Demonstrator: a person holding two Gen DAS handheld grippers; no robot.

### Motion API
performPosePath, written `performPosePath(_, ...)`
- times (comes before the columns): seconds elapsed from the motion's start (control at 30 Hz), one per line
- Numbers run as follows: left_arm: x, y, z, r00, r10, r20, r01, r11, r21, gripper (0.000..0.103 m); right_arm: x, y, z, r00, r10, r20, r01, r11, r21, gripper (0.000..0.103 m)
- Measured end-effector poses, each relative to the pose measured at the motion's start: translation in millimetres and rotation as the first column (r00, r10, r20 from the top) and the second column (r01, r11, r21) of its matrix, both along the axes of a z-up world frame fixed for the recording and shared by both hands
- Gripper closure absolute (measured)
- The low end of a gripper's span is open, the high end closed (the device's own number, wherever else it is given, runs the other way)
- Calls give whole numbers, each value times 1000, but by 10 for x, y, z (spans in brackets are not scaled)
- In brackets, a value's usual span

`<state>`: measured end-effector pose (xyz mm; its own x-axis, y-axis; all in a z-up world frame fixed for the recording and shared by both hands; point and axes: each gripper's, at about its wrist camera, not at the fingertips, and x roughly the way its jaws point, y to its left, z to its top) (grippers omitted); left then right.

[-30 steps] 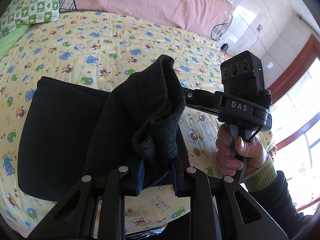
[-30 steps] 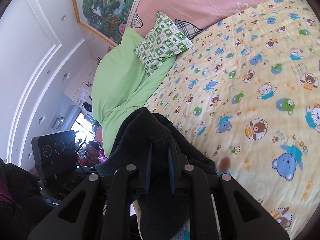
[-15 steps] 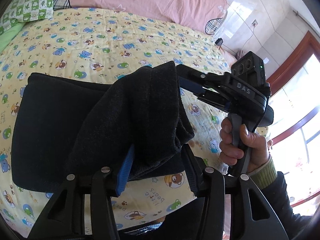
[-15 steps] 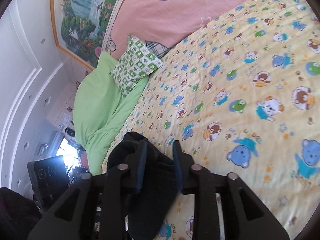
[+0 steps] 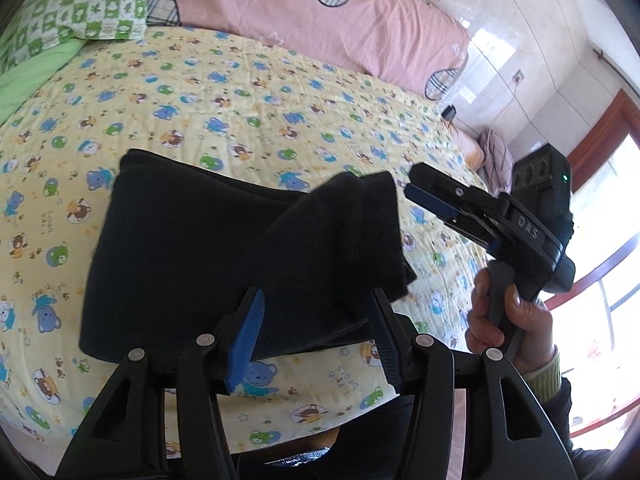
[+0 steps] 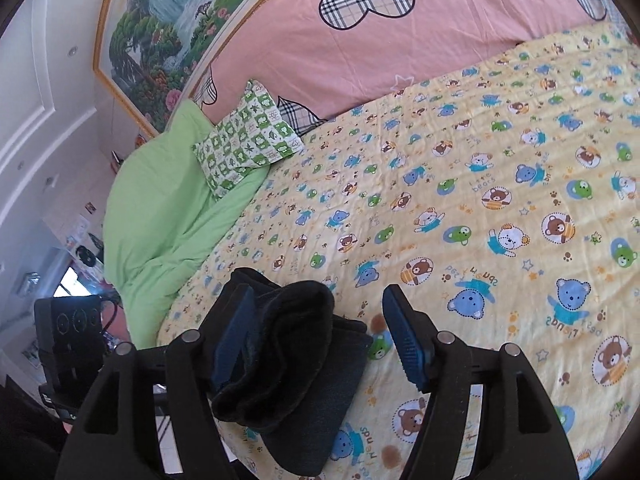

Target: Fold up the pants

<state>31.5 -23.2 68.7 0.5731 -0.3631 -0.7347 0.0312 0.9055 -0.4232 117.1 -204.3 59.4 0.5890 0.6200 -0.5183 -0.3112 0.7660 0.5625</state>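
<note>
The dark pants lie folded on the bed near its front edge, on the yellow bear-print bedspread. One thick folded end sits raised on top of the flat part, toward the right in the left wrist view. In the right wrist view only that bunched end shows; the rest of the garment is cut off by the bottom of the frame and hidden behind the gripper's frame.

The left gripper hovers over the near edge of the pants, its jaws opening. The fabric lies between the blue pads, but neither pad presses on it as far as the picture shows; the lower hem is partly hidden behind the fingers.

The right gripper is also opening. The bunched cloth lies against its left pad while the right pad stands clear over bare bedspread. In the left wrist view this same gripper appears from the side, its tips just beside the raised fold and not touching it, held by a hand in a green-cuffed sleeve.

Further out, a pink cover with plaid hearts lies across the head of the bed, with a green checked pillow and a green blanket at one side. A framed landscape painting hangs above, cut off by the lens edge.
</note>
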Motion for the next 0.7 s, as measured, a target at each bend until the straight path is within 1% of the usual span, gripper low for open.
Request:
performPosePath(0.13, -18, 199, 36, 998, 54, 14, -54, 999, 5, 46, -55, 143, 100, 999, -26, 25, 27, 998, -57, 35)
performPosePath(0.27, -53, 408, 53, 995, 99, 24, -98, 995, -13, 45, -109, 229, 200, 997, -54, 58, 59, 993, -101, 35)
performPosePath(0.4, -68, 581, 55, 990, 140, 29, -140, 990, -12, 45, -152, 332, 278, 995, -64, 79, 74, 990, -119, 30)
performPosePath(0.5, -69, 717, 39, 985, 168, 28, -168, 986, -11, 45, -182, 433, 334, 993, -68, 98, 82, 986, -142, 29)
performPosePath(0.53, -66, 772, 34, 984, 177, 27, -177, 984, -12, 44, -190, 462, 347, 993, -68, 101, 83, 986, -148, 29)
performPosePath(0.6, -46, 830, 16, 981, 192, 22, -192, 981, -12, 39, -201, 521, 363, 992, -70, 104, 87, 983, -165, 27)
performPosePath(0.7, -6, 945, -9, 979, 204, 14, -204, 979, -10, 38, -232, 626, 374, 990, -89, 113, 113, 970, -217, 22)
